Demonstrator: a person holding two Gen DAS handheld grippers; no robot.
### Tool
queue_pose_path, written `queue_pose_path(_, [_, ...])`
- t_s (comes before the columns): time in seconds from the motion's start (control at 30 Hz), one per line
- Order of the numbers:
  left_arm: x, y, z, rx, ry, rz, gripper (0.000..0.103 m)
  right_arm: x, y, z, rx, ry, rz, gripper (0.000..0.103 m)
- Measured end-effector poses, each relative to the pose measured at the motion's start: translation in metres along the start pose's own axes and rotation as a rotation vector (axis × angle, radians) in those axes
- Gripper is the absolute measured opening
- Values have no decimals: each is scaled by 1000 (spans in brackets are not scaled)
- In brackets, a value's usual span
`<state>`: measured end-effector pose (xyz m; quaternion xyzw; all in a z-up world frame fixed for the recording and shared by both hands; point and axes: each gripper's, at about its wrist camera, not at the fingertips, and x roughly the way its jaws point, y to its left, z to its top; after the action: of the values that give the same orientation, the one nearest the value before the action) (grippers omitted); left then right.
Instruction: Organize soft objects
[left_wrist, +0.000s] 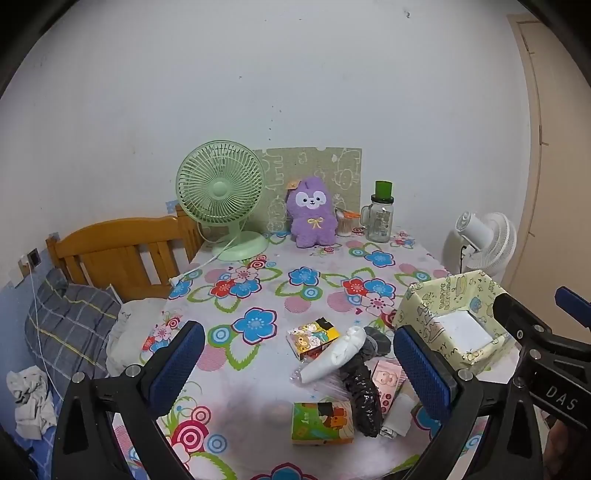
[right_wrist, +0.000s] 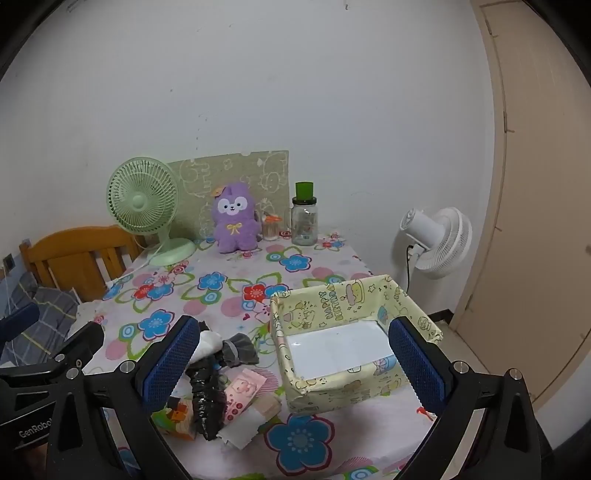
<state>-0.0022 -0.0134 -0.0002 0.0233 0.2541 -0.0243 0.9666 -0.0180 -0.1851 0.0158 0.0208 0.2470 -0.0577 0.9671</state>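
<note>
While both grippers gape, crinkly black roll (left_wrist: 364, 398) abuts papered box (right_wrist: 354, 306).

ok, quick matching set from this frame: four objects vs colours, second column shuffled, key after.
Things:
1. desk fan
2. plush
3. standing fan
4. box

Colours:
A. white
B. pale yellow, cartoon print
C. mint green
D. purple

Pairs: 1-C, 2-D, 3-A, 4-B
</note>
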Motion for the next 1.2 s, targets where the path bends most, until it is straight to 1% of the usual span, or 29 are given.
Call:
queue_pose_path(0.17, [-1, 0, 2, -9, 1, -8, 103, -5, 0, 1, 5, -12, -3, 103])
queue_pose_path(0.37, [-2, 1, 1, -21, 0, -34, 103, -8, -3, 2, 8, -34, -1, 103])
queue_pose_path(0.6, [-4, -1, 0, -15, -24, -31, 102, -8, -3, 2, 10, -32, 5, 103])
queue_pose_path(0.83, [-1, 0, 0, -25, -22, -26, 100, -7, -2, 0, 5, -33, 17, 103])
queue_pose_path(1.2, [2, 4, -3, -36, -13, -31, 99, -1, 0, -3, 8, -22, 34, 103])
